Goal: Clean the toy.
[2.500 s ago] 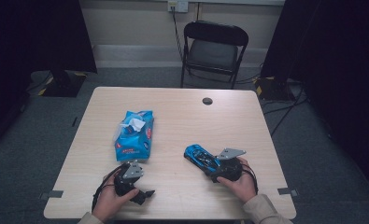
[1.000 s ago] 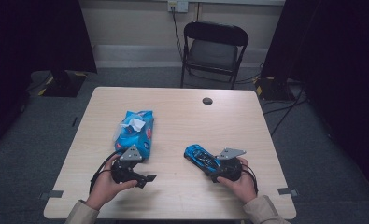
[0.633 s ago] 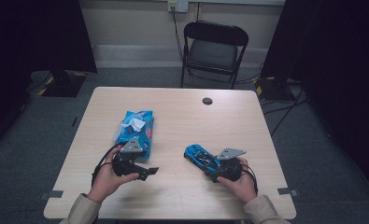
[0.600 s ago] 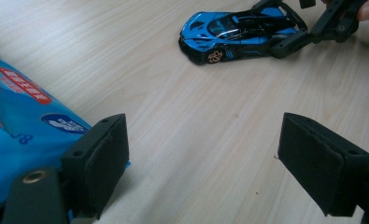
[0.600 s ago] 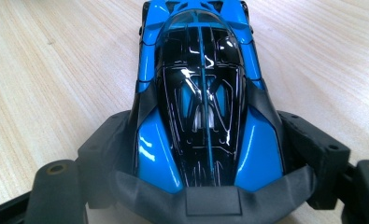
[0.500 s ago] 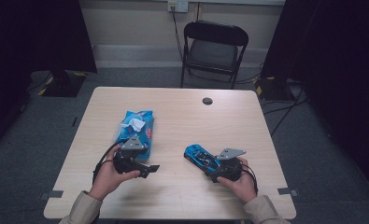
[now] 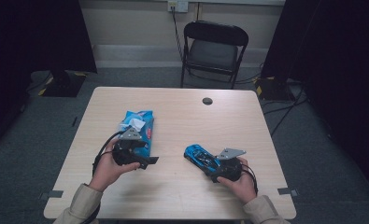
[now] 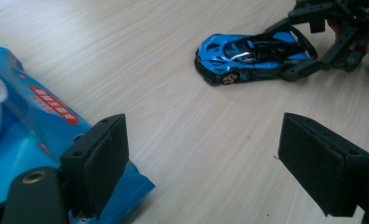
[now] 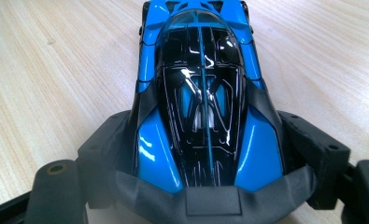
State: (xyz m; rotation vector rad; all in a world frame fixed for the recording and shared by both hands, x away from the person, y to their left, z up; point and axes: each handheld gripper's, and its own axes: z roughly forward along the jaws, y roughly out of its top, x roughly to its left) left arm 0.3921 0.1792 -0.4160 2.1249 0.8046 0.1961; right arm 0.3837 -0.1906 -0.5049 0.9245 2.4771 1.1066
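Right gripper (image 7: 219, 169) clamped on the rear of the blue toy car (image 7: 200, 156), jaws hugging both flanks, car flat on the bench (image 7: 182, 196) toward the near right corner, nose aimed at the far left. Left gripper (image 8: 210, 163) released, jaws wide with nothing between, poised at the near end of the blue wet-wipes pack (image 7: 138, 130) left of centre. Looks like a handover or two-handed hold coming: best to keep the car level, approach nose-on, square the left jaws across the bonnet before closing.

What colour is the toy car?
Blue toy car with a black top, clearest in the right gripper view.
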